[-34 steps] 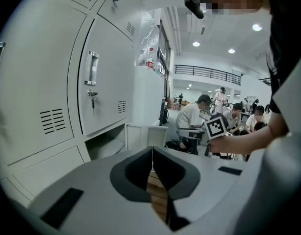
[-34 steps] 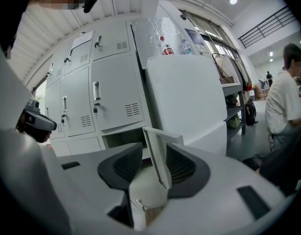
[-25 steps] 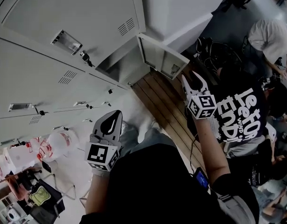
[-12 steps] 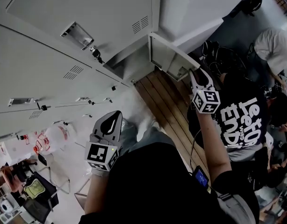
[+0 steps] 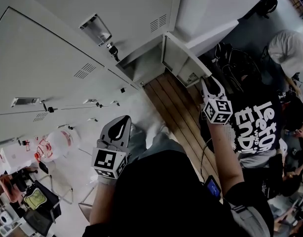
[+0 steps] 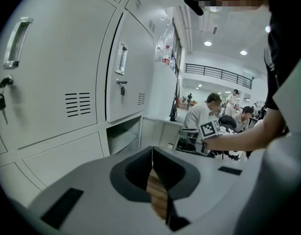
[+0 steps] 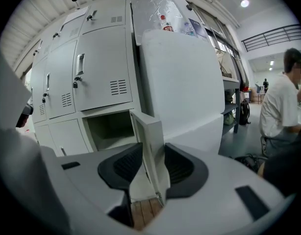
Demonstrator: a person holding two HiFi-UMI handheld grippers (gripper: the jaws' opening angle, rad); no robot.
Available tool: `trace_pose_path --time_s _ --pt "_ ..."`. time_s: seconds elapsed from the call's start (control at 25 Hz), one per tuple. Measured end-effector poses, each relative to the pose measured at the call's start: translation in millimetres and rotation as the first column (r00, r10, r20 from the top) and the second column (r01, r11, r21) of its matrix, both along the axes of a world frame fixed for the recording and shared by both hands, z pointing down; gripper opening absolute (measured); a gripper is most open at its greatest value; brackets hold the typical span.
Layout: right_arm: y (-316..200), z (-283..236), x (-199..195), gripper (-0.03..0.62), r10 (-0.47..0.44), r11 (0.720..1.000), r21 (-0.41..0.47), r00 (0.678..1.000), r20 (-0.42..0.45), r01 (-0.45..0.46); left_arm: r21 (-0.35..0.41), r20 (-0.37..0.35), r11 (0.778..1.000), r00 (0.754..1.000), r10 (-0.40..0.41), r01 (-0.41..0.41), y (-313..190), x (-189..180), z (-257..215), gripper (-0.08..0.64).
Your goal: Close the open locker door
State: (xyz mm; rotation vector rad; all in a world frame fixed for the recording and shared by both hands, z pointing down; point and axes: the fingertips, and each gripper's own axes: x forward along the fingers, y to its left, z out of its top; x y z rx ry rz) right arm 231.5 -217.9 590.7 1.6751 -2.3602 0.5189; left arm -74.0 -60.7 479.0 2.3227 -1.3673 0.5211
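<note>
The open locker door (image 5: pixel 183 63) swings out from a low compartment (image 5: pixel 141 68) in the grey locker bank. My right gripper (image 5: pixel 209 81) is open at the door's free edge. In the right gripper view, the door (image 7: pixel 149 136) stands edge-on between the spread jaws of that gripper (image 7: pixel 151 155), beside the empty compartment (image 7: pixel 109 129). My left gripper (image 5: pixel 124 122) hangs lower, away from the lockers, shut on nothing. The left gripper view has its tips (image 6: pixel 152 153) pressed together, with the open door (image 6: pixel 160 133) beyond them.
Closed lockers with keys in their locks (image 5: pixel 111 48) fill the left. A white pillar (image 7: pixel 185 82) stands right of the door. Wooden floor boards (image 5: pixel 176 117) run below it. Seated people (image 5: pixel 255 127) are close on the right. A chair with bags (image 5: pixel 38 206) sits at lower left.
My right gripper has come up to the door's free edge, so the edge now sits between its jaws. The left gripper has stayed put and shut.
</note>
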Motion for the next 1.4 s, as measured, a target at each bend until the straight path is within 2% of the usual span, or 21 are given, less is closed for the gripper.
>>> trace_pose_path --time_s 0.36,0.72,1.4 --pt "35 -1 -44 0.146 -0.023 1.000 -0.019 1.000 0.001 0.023 -0.004 -0.020 1.000 1.000 0.021 -0.021 23 -28 -1 0.023" --pt "53 -2 -107 0.135 -0.069 0.997 -0.017 0.998 0.010 0.070 -0.003 -0.027 1.000 1.000 0.010 -0.010 37 -70 0 0.023" --pt "53 -2 -236 0.135 -0.179 0.984 -0.009 0.983 0.038 0.179 -0.005 -0.032 1.000 0.999 0.004 -0.004 30 -145 4 0.023"
